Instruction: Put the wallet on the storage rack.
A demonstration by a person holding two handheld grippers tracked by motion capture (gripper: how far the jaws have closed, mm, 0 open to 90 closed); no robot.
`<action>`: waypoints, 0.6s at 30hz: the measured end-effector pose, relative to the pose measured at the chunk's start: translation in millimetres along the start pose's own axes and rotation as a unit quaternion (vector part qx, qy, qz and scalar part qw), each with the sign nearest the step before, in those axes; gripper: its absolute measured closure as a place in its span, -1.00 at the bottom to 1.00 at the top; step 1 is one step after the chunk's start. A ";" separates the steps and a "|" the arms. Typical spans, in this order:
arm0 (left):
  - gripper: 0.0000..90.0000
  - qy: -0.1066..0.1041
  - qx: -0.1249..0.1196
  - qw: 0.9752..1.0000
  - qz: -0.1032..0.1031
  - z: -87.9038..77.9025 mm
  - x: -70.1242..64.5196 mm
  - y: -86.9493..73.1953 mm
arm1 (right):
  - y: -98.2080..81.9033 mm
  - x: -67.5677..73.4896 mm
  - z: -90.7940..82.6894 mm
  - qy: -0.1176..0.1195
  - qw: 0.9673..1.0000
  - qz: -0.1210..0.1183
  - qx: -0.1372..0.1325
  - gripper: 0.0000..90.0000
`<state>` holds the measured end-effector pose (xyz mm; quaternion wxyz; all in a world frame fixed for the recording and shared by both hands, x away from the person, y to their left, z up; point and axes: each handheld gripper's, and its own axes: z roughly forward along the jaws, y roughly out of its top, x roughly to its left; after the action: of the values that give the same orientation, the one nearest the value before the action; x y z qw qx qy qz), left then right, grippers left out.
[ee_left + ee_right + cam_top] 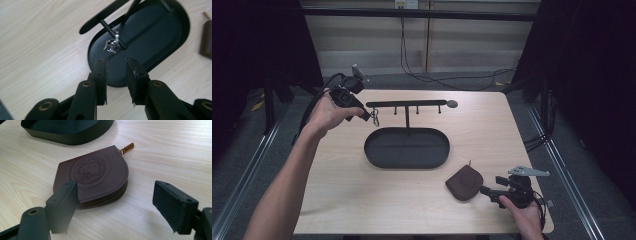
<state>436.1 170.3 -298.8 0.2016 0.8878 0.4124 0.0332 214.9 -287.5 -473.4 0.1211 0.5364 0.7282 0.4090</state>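
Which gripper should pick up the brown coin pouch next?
Right. The right gripper is open just in front of the coin pouch; the left gripper is up by the rack's keyring.

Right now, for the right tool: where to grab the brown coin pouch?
Take the brown pouch across its rounded zipper edge nearest the right tool, coming in low and level along the table. It lies flat and thin; the open jaws already straddle that edge.

Oval tray (384, 159) sits mid-bench (337, 200); hook rack (406, 103) rises from its rear edge. Key ring (375, 118) hangs off rack's left end, left tool (366, 115) just beside it. Coin pouch (464, 182) lies right-front of tray, right tool (484, 190) touching pouch's right side.
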 end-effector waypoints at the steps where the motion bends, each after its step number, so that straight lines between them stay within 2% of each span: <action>1: 0.51 0.002 -0.003 1.000 -0.002 1.1 -1.5 -3.0 | 0.0 0.1 -0.1 0.000 1.000 0.000 0.000 -0.53; 3: 0.48 0.007 -0.005 1.000 -0.002 3.5 -2.7 -9.5 | 0.0 -0.1 -0.2 -0.001 1.000 0.000 0.000 -0.53; 5: 0.41 0.002 -0.011 1.000 0.000 4.5 -3.2 -16.0 | 0.0 -0.4 0.1 -0.001 1.000 0.001 -0.001 -0.53; 8: 0.27 0.007 -0.021 1.000 -0.022 4.9 -1.5 -25.6 | 0.1 -0.6 0.1 -0.002 1.000 0.001 -0.001 -0.54; 9: 0.22 0.007 -0.027 0.999 -0.021 4.5 -0.4 -29.0 | 0.2 -0.9 0.2 -0.002 1.000 0.001 -0.001 -0.54; 12: 0.09 0.000 -0.044 0.999 -0.027 5.4 1.7 -38.2 | 0.1 -0.7 0.3 -0.002 1.000 0.001 0.000 -0.54; 13: 0.04 -0.018 -0.067 0.997 -0.016 9.1 2.8 -47.3 | 0.2 -0.9 0.3 -0.002 1.000 0.001 0.000 -0.54; 14: -0.07 -0.018 -0.067 0.997 -0.016 9.1 2.8 -47.3 | 0.2 -0.9 0.3 -0.002 1.000 0.001 0.000 -0.54; 16: -0.08 -0.026 -0.079 0.996 -0.023 14.3 3.0 -56.1 | 0.3 -1.0 0.4 -0.002 1.000 0.002 0.001 -0.54; 18: -0.20 -0.029 -0.083 0.996 -0.024 19.3 3.5 -63.9 | 0.4 -0.7 0.8 -0.002 1.000 0.001 0.001 -0.54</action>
<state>396.8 203.4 -341.6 0.2870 0.8587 0.4230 0.0365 215.9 -287.7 -473.8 0.1217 0.5382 0.7278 0.4072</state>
